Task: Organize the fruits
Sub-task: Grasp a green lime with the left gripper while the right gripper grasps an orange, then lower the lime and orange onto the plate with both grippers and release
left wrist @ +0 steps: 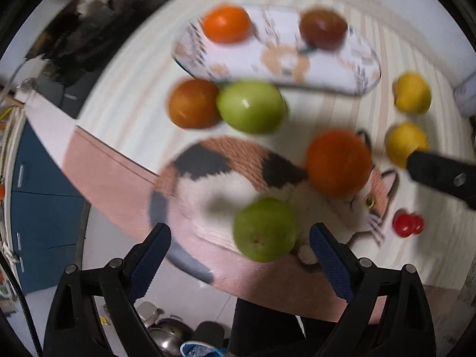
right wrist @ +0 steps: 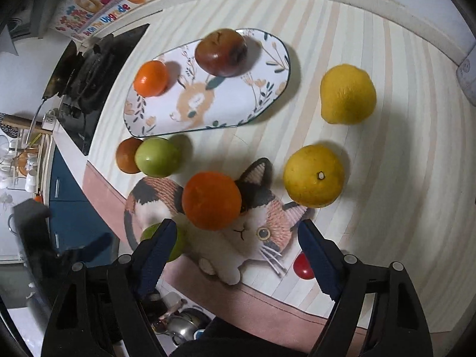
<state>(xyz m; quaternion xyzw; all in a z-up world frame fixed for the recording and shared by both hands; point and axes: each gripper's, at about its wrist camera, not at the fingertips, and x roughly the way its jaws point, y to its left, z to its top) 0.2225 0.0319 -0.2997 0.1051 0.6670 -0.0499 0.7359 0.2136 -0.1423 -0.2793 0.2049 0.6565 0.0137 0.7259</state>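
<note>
A floral oval plate (left wrist: pixel 297 59) (right wrist: pixel 226 104) holds a small orange (left wrist: pixel 226 23) (right wrist: pixel 150 78) and a dark red fruit (left wrist: pixel 323 28) (right wrist: pixel 221 52). On the cat-shaped mat (left wrist: pixel 214 178) (right wrist: pixel 267 223) lie a green apple (left wrist: pixel 264 229) (right wrist: pixel 178 244) and a big orange (left wrist: pixel 339 162) (right wrist: pixel 211 200). My left gripper (left wrist: pixel 240 235) is open, its fingers on either side of that apple without touching it. My right gripper (right wrist: pixel 236 226) is open just short of the big orange. Another green apple (left wrist: pixel 251 105) (right wrist: pixel 157 157) touches a brown fruit (left wrist: pixel 193 103) (right wrist: pixel 126 154).
Two yellow citrus fruits (right wrist: pixel 347 93) (right wrist: pixel 314 175) lie right of the mat, and a small red fruit (right wrist: pixel 302 266) sits near the table's front edge. A black stove (right wrist: pixel 89 83) stands at the left. Blue cabinets (right wrist: pixel 68 184) and metal pots (right wrist: pixel 184 327) are below.
</note>
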